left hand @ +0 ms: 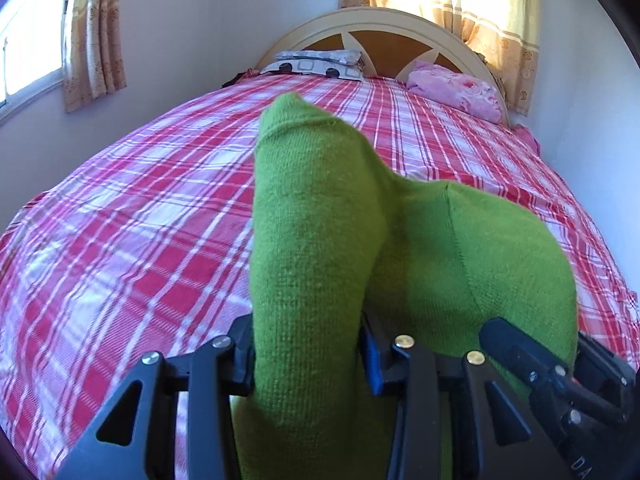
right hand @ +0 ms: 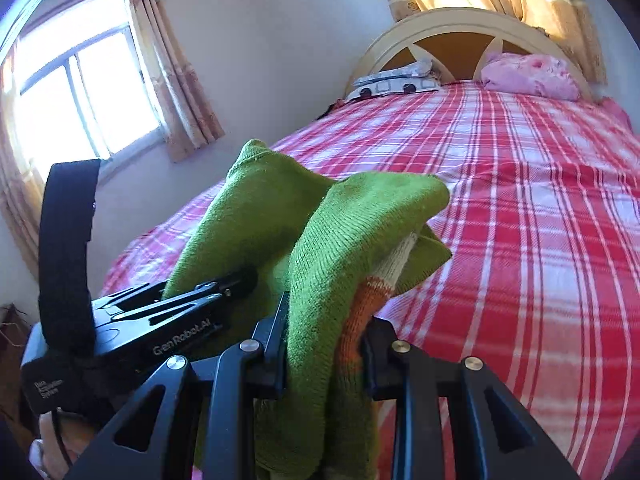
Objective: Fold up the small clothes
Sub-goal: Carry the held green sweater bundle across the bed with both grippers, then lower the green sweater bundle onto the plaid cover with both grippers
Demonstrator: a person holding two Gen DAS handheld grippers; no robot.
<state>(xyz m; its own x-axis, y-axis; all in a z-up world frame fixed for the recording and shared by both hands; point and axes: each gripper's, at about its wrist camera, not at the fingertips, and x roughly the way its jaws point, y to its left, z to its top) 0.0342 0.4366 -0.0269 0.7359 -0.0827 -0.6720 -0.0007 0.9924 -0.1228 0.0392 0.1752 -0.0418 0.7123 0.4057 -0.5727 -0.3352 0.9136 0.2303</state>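
Left wrist view: left tool (left hand: 308, 356) clamped on green knitted sock (left hand: 316, 232), held up above the red plaid bed (left hand: 120, 220). Soft, fuzzy, ribbed cloth, rounded at the top. Right wrist view: right tool (right hand: 326, 356) squeezing the same green bundle, orange and white band (right hand: 376, 292) peeking out. Both tools side by side, pointing toward the curved headboard (left hand: 380, 24) and pink pillow (left hand: 456, 88).

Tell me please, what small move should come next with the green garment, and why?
Probably lower it onto the plaid bedsheet and spread it flat. Both the left tool and the right tool are shut on the green garment, which hangs bunched in the air above the bed, so no clean fold seems possible yet.
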